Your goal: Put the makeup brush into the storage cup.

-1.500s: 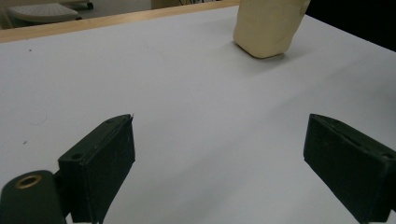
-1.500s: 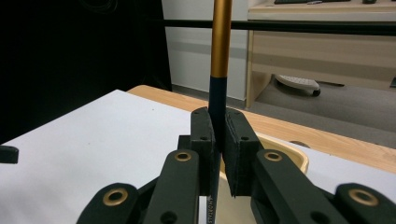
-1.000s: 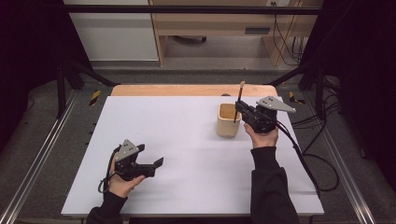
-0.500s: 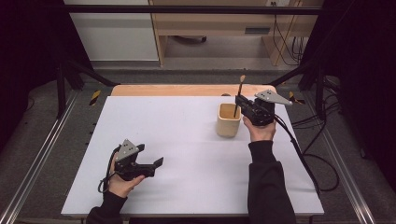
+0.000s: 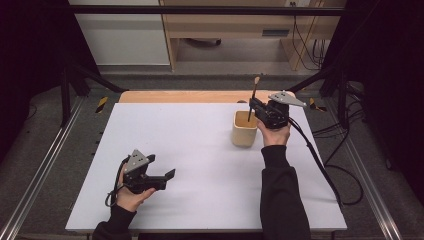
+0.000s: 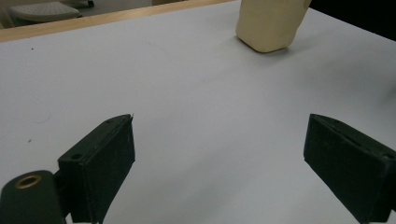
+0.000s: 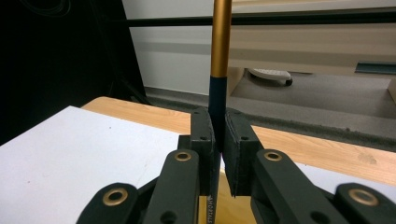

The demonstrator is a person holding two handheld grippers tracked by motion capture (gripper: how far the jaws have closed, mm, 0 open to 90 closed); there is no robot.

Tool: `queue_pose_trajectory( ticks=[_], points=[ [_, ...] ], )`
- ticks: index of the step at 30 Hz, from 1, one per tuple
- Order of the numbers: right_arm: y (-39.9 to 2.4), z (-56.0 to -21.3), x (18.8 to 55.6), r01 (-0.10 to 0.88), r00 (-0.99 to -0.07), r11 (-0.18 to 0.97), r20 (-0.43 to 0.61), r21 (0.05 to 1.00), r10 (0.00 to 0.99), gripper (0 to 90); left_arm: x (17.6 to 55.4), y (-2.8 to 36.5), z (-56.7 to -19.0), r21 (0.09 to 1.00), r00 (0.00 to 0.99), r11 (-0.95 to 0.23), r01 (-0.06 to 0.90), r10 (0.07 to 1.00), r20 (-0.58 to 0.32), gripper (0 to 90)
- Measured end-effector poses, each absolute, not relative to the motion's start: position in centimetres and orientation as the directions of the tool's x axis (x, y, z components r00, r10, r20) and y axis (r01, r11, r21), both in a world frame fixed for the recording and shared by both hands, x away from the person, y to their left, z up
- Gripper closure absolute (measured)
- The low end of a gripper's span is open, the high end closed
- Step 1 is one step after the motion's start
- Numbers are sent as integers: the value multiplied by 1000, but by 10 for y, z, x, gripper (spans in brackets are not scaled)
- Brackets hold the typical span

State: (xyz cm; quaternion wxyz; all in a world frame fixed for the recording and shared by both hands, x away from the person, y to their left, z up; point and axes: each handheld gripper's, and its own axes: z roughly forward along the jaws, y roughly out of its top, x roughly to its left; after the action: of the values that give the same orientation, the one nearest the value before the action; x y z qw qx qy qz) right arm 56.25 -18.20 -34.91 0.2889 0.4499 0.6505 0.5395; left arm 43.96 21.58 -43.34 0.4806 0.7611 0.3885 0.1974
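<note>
A white table top point(image 5: 200, 150) lies on a wooden board, with dark frame rails at both sides and pale cabinets beyond the far edge. At the near left, the left gripper point(image 5: 167, 175) rests low over the sheet in the person's hand, its 2 black jaws spread wide with bare table between them. Well apart from it, towards the far right, a cream cup point(image 5: 244, 128) stands upright on the white surface. Just beside the cup, the right gripper point(image 5: 251, 106) hangs above its rim, jaws pressed together on a slim brush point(image 5: 253, 97). The brush stands nearly upright, its black-and-gold handle point(image 7: 218, 60) rising above the pads, its lower end pointing into the cup.
</note>
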Motion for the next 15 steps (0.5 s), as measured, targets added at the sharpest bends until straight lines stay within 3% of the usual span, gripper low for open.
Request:
queue_pose_trajectory(
  ticks=[15],
  points=[
    [-173, -365, 573, 309, -416, 37, 100, 950, 904, 834, 440, 216, -433, 886, 620, -234, 401, 781, -74, 84]
  ],
)
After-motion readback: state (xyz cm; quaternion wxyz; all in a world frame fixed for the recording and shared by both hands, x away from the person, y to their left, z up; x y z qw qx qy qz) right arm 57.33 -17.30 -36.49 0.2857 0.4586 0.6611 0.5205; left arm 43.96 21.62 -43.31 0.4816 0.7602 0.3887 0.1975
